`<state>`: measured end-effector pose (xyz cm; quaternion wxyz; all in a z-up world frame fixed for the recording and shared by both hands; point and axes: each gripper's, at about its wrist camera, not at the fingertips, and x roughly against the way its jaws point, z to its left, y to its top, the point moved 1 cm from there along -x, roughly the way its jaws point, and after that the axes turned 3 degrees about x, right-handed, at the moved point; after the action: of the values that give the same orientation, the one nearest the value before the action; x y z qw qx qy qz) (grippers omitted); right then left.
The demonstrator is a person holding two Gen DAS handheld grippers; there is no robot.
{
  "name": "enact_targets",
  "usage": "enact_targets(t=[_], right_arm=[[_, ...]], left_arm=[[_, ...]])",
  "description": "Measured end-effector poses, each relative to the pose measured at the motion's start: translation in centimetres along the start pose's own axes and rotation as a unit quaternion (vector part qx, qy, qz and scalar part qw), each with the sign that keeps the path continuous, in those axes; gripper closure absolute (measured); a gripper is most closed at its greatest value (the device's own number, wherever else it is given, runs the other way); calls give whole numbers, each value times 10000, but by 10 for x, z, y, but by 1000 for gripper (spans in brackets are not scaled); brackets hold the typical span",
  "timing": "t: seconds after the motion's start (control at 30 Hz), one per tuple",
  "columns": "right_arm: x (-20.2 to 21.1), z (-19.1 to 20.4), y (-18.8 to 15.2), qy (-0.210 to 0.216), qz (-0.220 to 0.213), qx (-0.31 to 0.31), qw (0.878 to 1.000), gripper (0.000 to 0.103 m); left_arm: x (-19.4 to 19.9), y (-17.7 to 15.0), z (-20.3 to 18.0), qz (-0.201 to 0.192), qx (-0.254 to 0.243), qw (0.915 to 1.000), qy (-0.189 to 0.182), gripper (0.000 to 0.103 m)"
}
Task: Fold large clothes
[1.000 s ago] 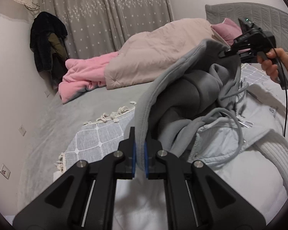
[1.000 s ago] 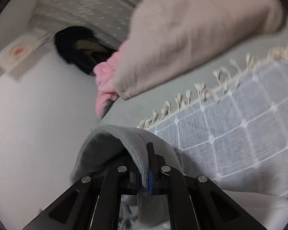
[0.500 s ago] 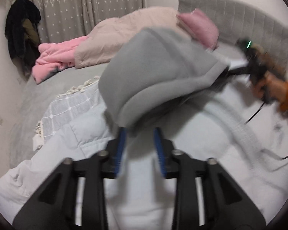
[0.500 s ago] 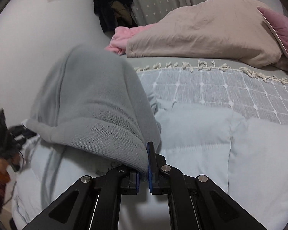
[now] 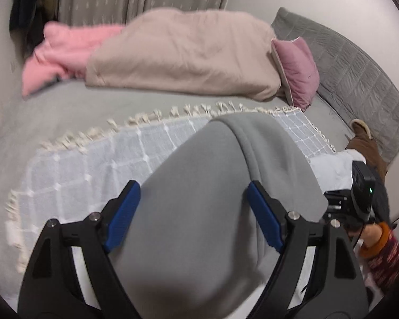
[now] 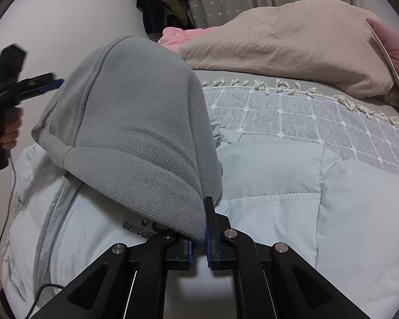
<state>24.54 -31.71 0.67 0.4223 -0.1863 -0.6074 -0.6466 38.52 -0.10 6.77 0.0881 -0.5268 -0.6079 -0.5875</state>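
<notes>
A grey hooded sweatshirt (image 6: 135,122) hangs over a pale blue padded jacket (image 6: 279,186) spread on the bed. My right gripper (image 6: 198,236) is shut on the sweatshirt's ribbed hem and holds it up. In the left wrist view the grey sweatshirt (image 5: 207,212) lies across the space between the fingers of my left gripper (image 5: 194,204), which is wide open and grips nothing. The left gripper also shows at the left edge of the right wrist view (image 6: 48,83), beside the sweatshirt. The right gripper shows in the left wrist view (image 5: 340,207).
A white-checked throw with tassels (image 6: 306,111) covers the grey bed. A beige duvet (image 5: 183,53), pink blanket (image 5: 61,53) and mauve pillow (image 5: 298,71) lie at the far side. A grey headboard (image 5: 359,79) is on the right, curtains and dark hanging clothes (image 6: 165,2) behind.
My left gripper opened and let go of the grey sweatshirt, then moved over it. My right gripper kept its hold and swung round so the sweatshirt drapes over the jacket.
</notes>
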Motion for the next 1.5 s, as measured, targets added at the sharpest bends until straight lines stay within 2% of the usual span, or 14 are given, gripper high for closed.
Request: enact_targets(t=[0.07,0.2,0.23,0.27,0.33,0.53,0.67,0.9,1.23,1.3,1.33,1.37,1.43,1.5], right_arm=[[-3,-3,0,19,55,-22,10000,94],[6,-5,0,-77,58,115,9999,83],[13,-4,2,-188,44,177,9997,72],[20,-4,2,-187,17,235,9995,52],[41,-2,6,-139,-221,374,9990,34],[85,19,55,-52,-755,828,9937,18],[75,43,111,-20,-697,1427,9873,14],[34,80,166,458,-47,2198,9745,13],[-7,139,156,555,723,3302,9395,14],[-7,146,147,621,639,3351,9380,28],[-7,150,144,574,652,3403,9363,57],[-8,153,141,481,619,3425,9363,66],[-6,160,135,252,437,3473,9364,76],[-4,164,131,-26,312,3500,9362,81]], left_arm=[[-21,-7,-6,138,233,9995,147,27],[-18,-21,-32,-78,-239,9991,342,86],[-14,-25,-35,-99,-350,9987,354,88],[-10,-26,-36,-143,-401,9985,357,90],[4,-30,-38,-281,-489,9981,264,92],[39,-31,-53,-756,-987,9922,39,93],[53,-37,-71,-878,-1488,9849,28,93],[71,-67,-88,-858,-2244,9707,31,93],[82,-95,-88,-732,-2614,9624,22,93],[81,-94,-84,-717,-2529,9648,66,93],[80,-94,-82,-719,-2484,9659,124,92],[81,-93,-80,-744,-2418,9673,192,91],[89,-92,-74,-886,-2197,9715,121,91],[103,-95,-71,-1091,-2028,9727,-279,91]])
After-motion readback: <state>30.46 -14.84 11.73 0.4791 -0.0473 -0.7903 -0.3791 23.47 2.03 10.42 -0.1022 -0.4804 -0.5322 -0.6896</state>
